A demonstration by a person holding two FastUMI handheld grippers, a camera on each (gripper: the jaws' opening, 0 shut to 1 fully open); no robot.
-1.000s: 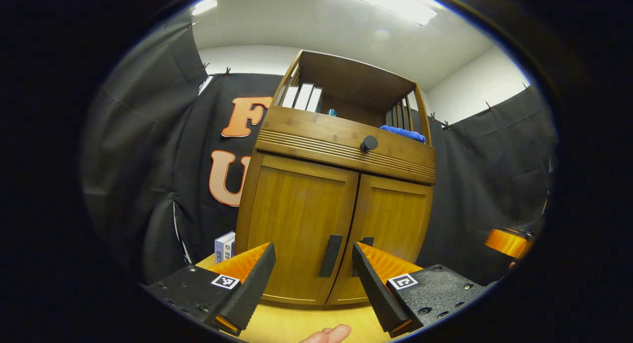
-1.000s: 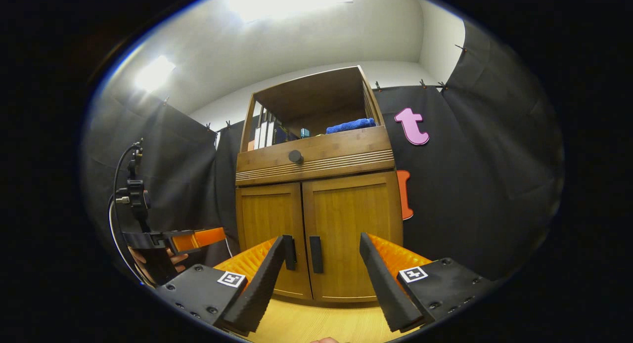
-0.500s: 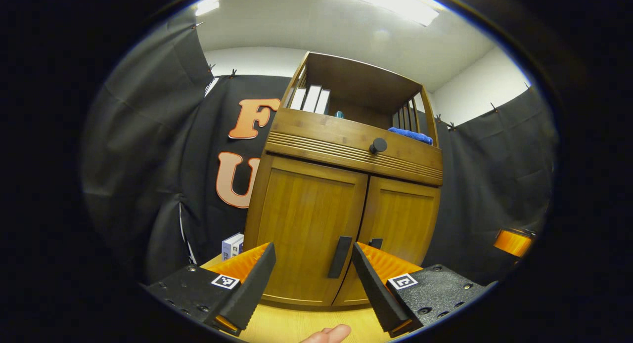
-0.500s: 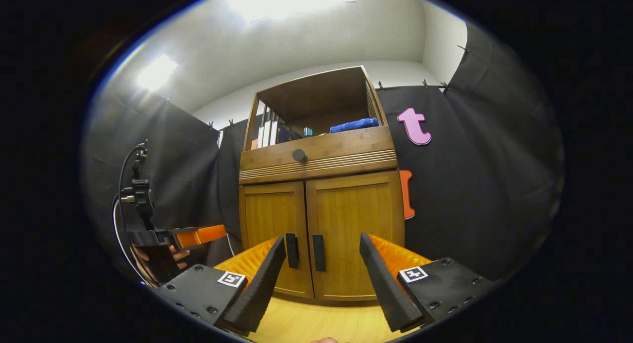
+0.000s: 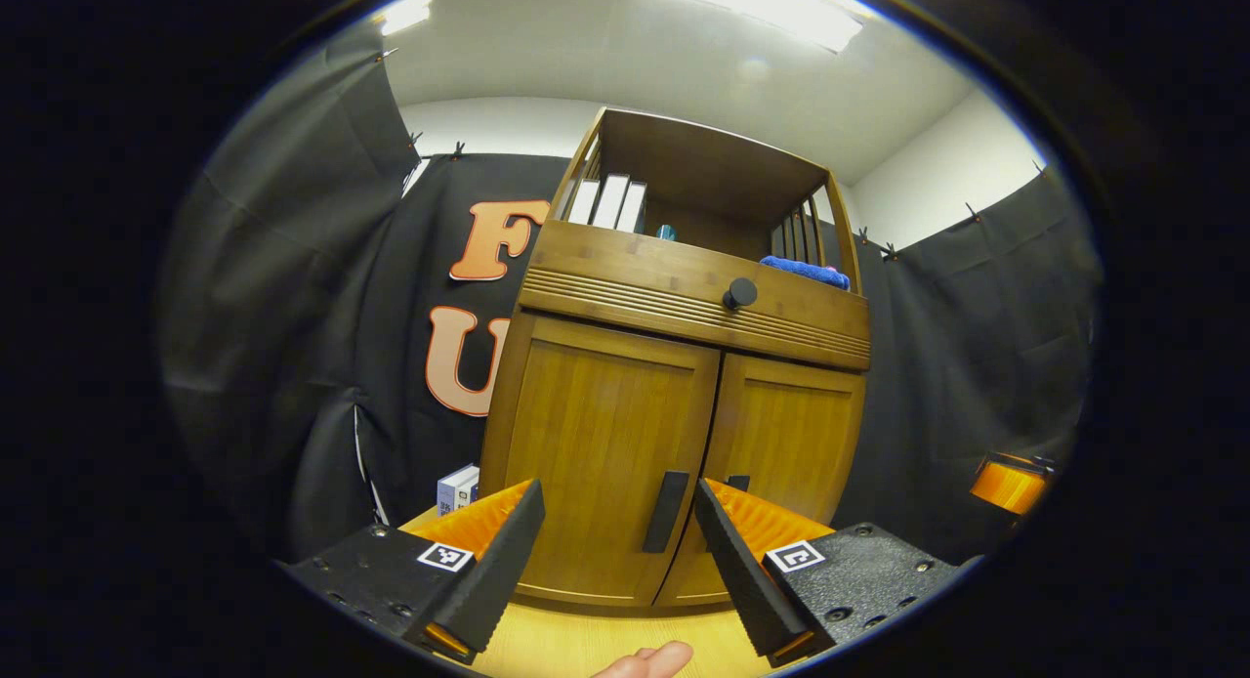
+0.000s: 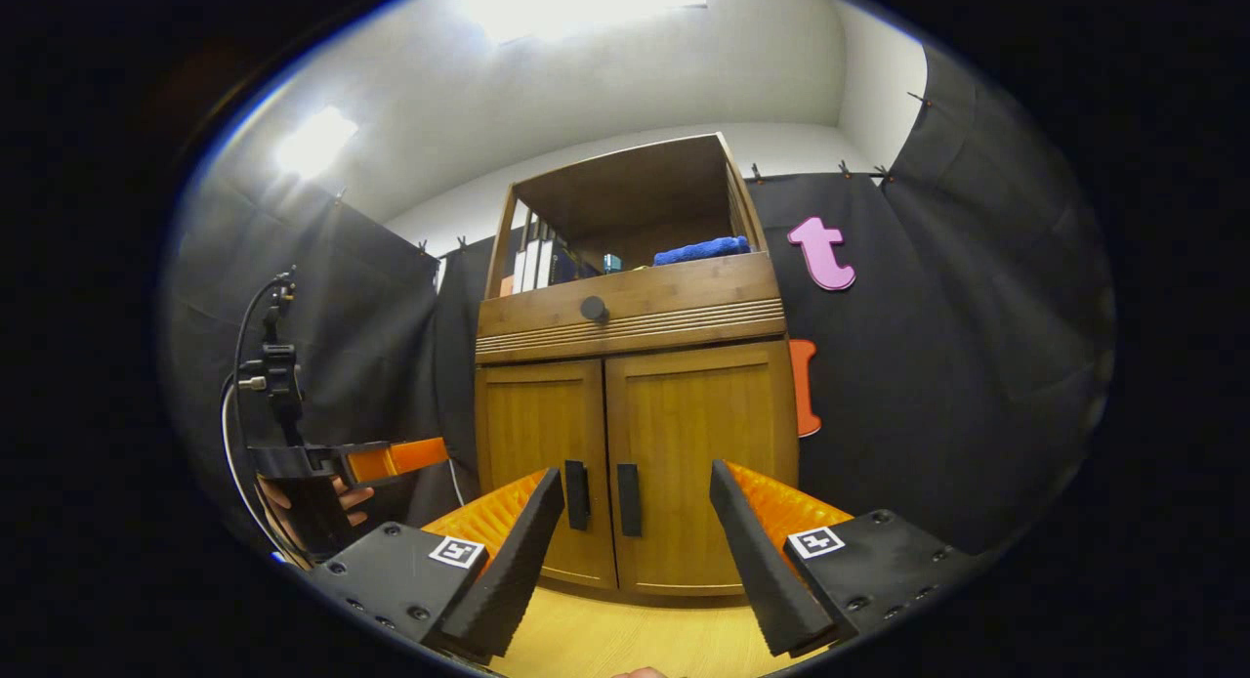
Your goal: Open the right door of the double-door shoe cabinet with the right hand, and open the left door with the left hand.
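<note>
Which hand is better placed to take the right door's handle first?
Right, probably: its open tongs frame the right handle. The left tongs face the left handle.

Legible text: none.
Small white box (image 5: 457,488) beside the cabinet (image 5: 625,444) carries print too small to read; square coded markers (image 5: 438,557) on the left gripper (image 5: 618,561) hold patterns, no characters.

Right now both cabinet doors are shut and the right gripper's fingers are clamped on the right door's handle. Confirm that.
Not quite. The right gripper is open, short of the right door's handle, as the right gripper view shows. Both cabinet doors are shut.
</note>
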